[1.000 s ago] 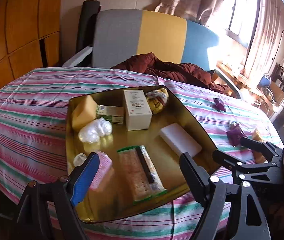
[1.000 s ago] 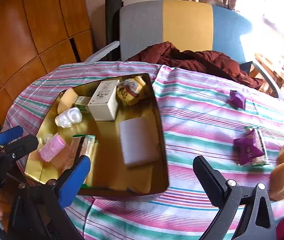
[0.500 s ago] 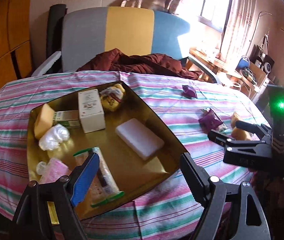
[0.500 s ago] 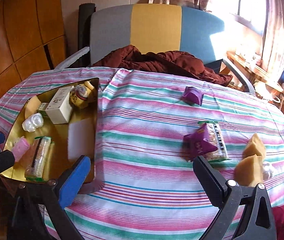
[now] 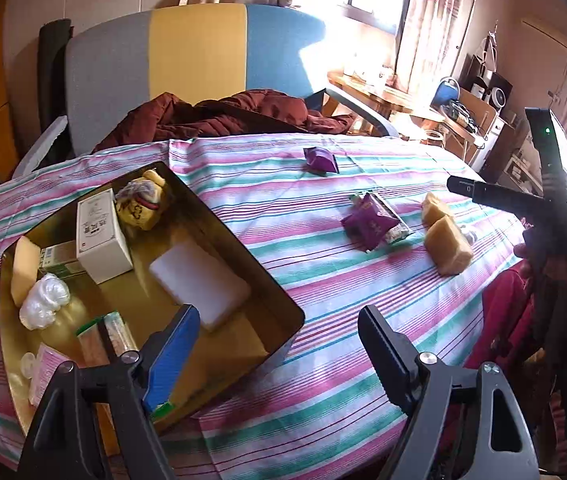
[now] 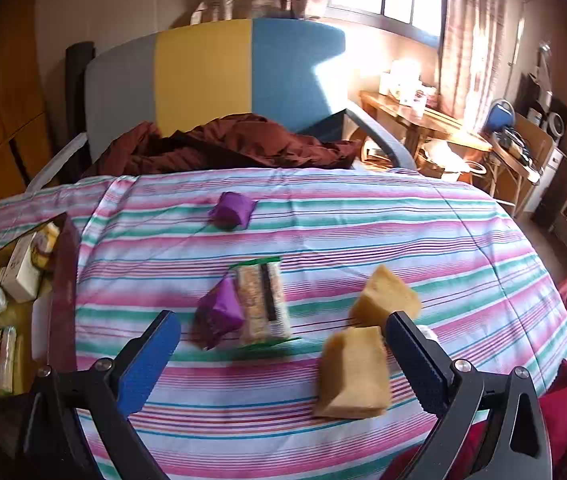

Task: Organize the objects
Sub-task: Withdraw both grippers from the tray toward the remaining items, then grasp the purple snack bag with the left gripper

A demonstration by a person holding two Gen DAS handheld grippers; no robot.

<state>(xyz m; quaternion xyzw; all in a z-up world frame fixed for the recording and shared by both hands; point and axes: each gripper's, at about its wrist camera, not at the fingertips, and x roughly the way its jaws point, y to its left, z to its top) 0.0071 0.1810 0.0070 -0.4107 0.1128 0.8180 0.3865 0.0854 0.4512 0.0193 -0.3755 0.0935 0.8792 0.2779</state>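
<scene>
A gold tray [image 5: 283, 304] on the striped tablecloth holds a white sponge [image 5: 199, 284], a white box [image 5: 101, 236], a yellow pouch [image 5: 141, 204] and several small packets. Loose on the cloth lie two yellow sponges [image 6: 353, 376] [image 6: 385, 296], a cracker pack [image 6: 261, 304], and two purple packets [image 6: 219, 312] [image 6: 233, 210]. My left gripper [image 5: 275, 340] is open and empty over the tray's near right corner. My right gripper [image 6: 283, 350] is open and empty, just in front of the purple packet and the near sponge; it also shows in the left wrist view [image 5: 523, 204].
A grey, yellow and blue chair [image 6: 211, 80] with a maroon garment [image 6: 223, 144] stands behind the table. Wooden panels are at the left. A cluttered desk [image 6: 423, 116] and shelves stand at the right by the window. The table edge curves away at the right.
Both grippers swung to the right. The tray slid to the left of both views, and the loose sponges and packets came in front of the right gripper. Both stayed open.
</scene>
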